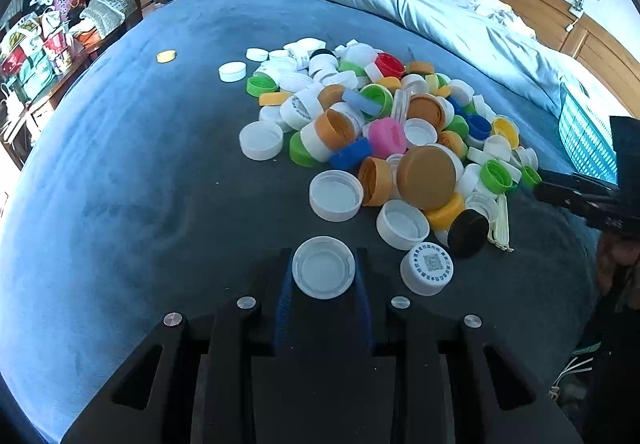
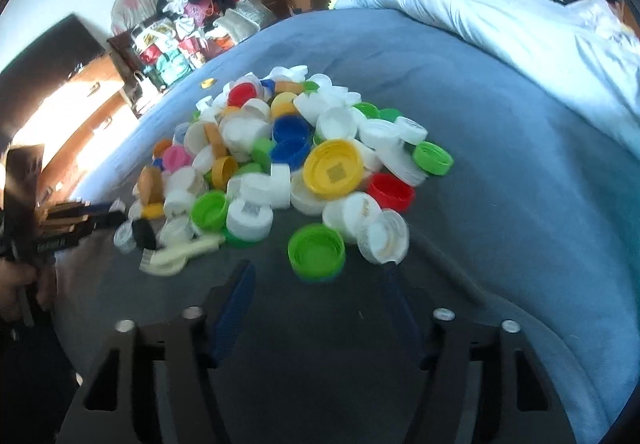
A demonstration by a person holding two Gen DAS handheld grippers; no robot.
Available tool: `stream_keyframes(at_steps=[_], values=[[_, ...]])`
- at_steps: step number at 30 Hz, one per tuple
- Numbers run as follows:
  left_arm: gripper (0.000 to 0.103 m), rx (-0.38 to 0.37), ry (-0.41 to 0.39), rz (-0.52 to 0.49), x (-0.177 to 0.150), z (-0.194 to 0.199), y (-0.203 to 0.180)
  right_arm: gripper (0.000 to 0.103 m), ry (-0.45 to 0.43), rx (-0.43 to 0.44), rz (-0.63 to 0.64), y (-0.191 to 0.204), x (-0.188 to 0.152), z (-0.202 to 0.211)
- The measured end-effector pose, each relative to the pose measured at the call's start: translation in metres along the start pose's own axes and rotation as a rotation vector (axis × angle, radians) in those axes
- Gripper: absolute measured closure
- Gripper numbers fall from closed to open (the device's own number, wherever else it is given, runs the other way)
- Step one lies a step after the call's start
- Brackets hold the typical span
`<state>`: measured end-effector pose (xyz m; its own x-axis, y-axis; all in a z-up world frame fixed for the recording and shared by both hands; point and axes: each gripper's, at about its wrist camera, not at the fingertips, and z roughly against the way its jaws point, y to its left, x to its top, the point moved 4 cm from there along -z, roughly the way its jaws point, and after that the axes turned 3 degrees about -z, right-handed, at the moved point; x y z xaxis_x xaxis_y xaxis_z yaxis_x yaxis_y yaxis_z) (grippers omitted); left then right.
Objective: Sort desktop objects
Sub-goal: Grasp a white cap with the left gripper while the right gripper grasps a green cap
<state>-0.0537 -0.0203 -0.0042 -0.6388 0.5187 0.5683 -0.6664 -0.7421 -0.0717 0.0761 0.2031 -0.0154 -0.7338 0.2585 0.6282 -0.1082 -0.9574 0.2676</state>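
**capfan:** Honestly, barely started? The pile of caps [image 1: 372,132] sits in one mixed heap on the blue bed [image 1: 120,164], colours all jumbled. Only a lone yellow cap [image 1: 166,56] lies well apart.

**sortbot22:** Yeah. The left claw [image 1: 323,276] is clenched on a white cap [image 1: 323,272] at the near edge of the heap. The right claw [image 2: 320,304] is released, nothing between its fingers, a green cap [image 2: 316,250] just ahead. I'd say nearly everything is left.
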Motion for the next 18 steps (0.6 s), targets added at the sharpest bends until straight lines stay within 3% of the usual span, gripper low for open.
stream_keyframes(at_steps=[3, 4, 5, 8, 11, 12, 13, 14, 15, 16, 18], values=[[0.078, -0.001, 0.002, 0.009, 0.0, -0.002, 0.002, 0.047, 0.001, -0.032, 0.045, 0.005, 0.008, -0.01], [0.078, -0.002, 0.002, 0.01, 0.0, -0.002, 0.002, 0.064, 0.013, -0.032, 0.043, 0.004, 0.009, -0.011], [0.078, -0.005, 0.002, 0.011, 0.0, -0.002, 0.002, 0.07, 0.016, -0.039, 0.034, 0.003, 0.008, -0.009], [0.078, -0.012, -0.002, 0.021, 0.0, -0.002, 0.005, 0.07, -0.024, -0.012, 0.047, 0.008, 0.009, 0.011], [0.078, -0.009, -0.008, 0.025, 0.0, 0.0, 0.006, 0.07, -0.13, 0.017, 0.089, 0.023, 0.016, 0.043], [0.078, -0.01, -0.007, 0.026, 0.0, -0.001, 0.006, 0.069, -0.147, -0.009, 0.14, 0.028, 0.013, 0.044], [0.078, -0.01, -0.005, 0.026, 0.0, -0.002, 0.006, 0.069, -0.05, -0.047, 0.182, 0.026, 0.004, 0.028], [0.078, -0.011, -0.004, 0.028, 0.0, -0.002, 0.006, 0.075, -0.012, -0.023, 0.135, 0.022, 0.005, 0.026], [0.078, -0.015, -0.007, 0.031, 0.0, -0.002, 0.006, 0.077, -0.09, 0.013, 0.089, 0.022, 0.011, 0.045], [0.078, -0.018, -0.011, 0.035, 0.0, -0.001, 0.006, 0.078, -0.187, 0.022, 0.13, 0.03, 0.016, 0.066], [0.078, -0.02, -0.005, 0.033, 0.0, -0.002, 0.006, 0.082, -0.059, -0.009, 0.156, 0.024, 0.005, 0.042]])
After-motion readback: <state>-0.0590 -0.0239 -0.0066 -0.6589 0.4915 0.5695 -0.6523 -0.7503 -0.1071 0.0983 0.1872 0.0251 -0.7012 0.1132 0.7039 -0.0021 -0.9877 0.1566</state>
